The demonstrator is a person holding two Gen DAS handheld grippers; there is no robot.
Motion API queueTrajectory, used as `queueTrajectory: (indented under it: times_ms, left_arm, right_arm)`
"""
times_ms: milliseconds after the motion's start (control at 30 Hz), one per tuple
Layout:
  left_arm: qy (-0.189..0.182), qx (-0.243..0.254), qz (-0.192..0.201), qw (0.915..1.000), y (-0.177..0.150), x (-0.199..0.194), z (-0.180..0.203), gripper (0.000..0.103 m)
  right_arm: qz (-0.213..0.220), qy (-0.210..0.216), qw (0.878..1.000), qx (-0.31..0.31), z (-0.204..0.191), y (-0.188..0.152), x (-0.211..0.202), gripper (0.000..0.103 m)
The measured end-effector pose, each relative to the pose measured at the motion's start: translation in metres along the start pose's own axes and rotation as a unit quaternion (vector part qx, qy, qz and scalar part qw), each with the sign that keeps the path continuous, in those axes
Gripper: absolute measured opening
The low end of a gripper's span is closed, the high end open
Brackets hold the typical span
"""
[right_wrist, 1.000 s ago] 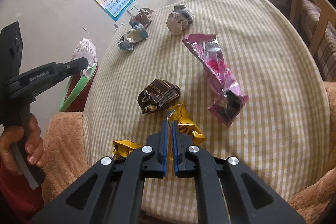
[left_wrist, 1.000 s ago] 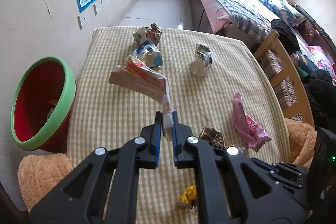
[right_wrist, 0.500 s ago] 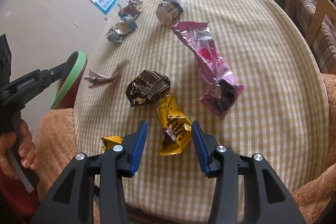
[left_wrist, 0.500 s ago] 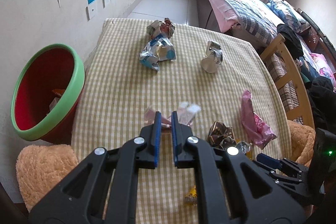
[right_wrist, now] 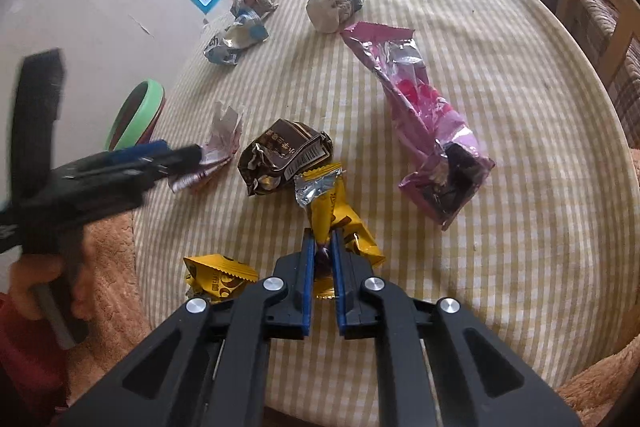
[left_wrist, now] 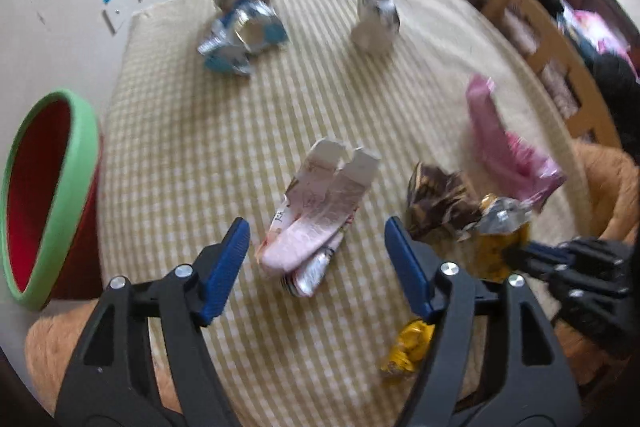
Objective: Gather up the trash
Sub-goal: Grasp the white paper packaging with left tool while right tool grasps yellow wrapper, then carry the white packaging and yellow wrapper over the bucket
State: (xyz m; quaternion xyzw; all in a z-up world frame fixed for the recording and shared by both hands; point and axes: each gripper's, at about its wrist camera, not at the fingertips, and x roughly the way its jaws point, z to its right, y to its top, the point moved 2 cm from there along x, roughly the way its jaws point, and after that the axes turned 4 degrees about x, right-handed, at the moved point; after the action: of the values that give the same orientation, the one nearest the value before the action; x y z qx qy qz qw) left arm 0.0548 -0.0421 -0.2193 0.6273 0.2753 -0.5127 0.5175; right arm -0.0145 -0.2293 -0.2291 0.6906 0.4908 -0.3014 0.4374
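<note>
A flattened pink and white wrapper (left_wrist: 316,211) lies on the checked tablecloth (left_wrist: 180,147). My left gripper (left_wrist: 316,227) hangs low over it, its jaws opening, with the wrapper between the blue pads and neither pad touching it. In the right wrist view the same left gripper (right_wrist: 176,155) is blurred beside that wrapper (right_wrist: 220,147). My right gripper (right_wrist: 322,239) is shut on a yellow foil wrapper (right_wrist: 336,211) near the table's front edge. The red bin with a green rim (left_wrist: 52,187) stands off the table's left side.
A brown crumpled wrapper (right_wrist: 280,155), a long pink bag (right_wrist: 416,107), a small yellow wrapper (right_wrist: 216,275), a blue and silver wrapper (right_wrist: 236,41) and a grey crumpled ball (right_wrist: 334,3) lie on the table. A wooden chair (left_wrist: 552,47) stands at the right.
The left gripper dropped toward the table and opened, and the pink and white wrapper it held now lies on the cloth. The right gripper opened, then shut on the yellow wrapper.
</note>
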Motion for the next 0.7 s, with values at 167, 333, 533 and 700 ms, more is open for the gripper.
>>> queueTrajectory:
  times_ms: [167,333,533,700]
  left_arm:
    - [-0.008,-0.019,-0.026,0.9994,-0.002,0.029,-0.006,0.062]
    - [-0.006,-0.035,-0.020,0.9992,-0.001,0.025,-0.011,0.043]
    - [-0.016,-0.092,0.021,0.9954,-0.005,-0.009,-0.024,0.043]
    - [-0.005,-0.106,0.065,0.9923,-0.001,-0.050,-0.020,0.043]
  right_arm:
    - [0.001,0.007,1.000,0.013,0.005,0.000,0.000,0.009]
    - [0.003,0.011,1.000,0.015,0.008,-0.001,-0.004,0.009]
    - [0.016,0.015,1.000,0.013,0.004,0.001,-0.013,0.009]
    - [0.046,0.022,0.999,0.004,-0.007,0.012,-0.034,0.009]
